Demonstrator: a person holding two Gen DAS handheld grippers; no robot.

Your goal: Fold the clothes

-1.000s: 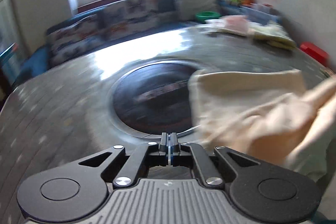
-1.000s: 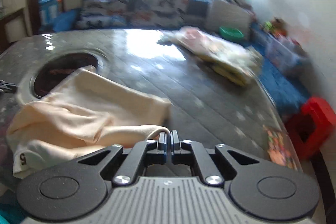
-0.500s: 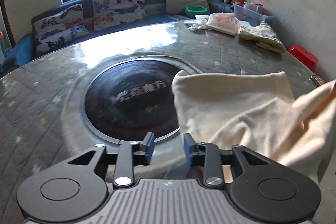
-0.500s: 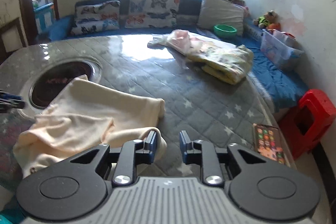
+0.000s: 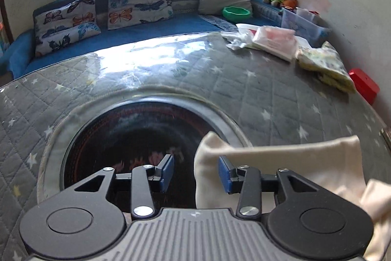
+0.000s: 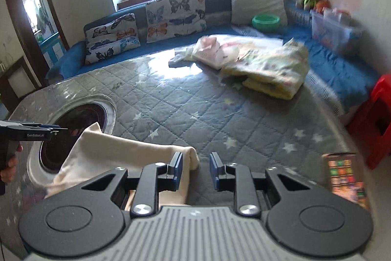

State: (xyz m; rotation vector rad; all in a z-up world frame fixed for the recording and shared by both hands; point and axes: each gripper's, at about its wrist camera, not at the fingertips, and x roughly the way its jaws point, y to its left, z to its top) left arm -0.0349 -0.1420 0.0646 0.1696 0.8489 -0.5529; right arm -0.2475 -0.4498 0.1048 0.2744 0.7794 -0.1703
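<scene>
Grey quilted star-patterned fabric under a clear glossy sheet covers the large round bench [image 6: 220,114], into which a dark circular glass hob [image 5: 132,146] is set. Across the hob's right rim and the near bench edge, a cream soft-cotton garment [image 5: 281,163] is spread, partly folded, one end bunched toward the person. Farther back, a yellow patterned folded bundle [image 6: 271,72] is seen, well apart. A second ago both grippers were pinched closed; now the left gripper [image 5: 195,171] is held wide above the garment's left corner, and the right gripper [image 6: 195,170] is spread wide, the garment's right corner just beside its left finger. Nothing is held. A fold is judged released, with fresh grasps at the corners likely needed.
</scene>
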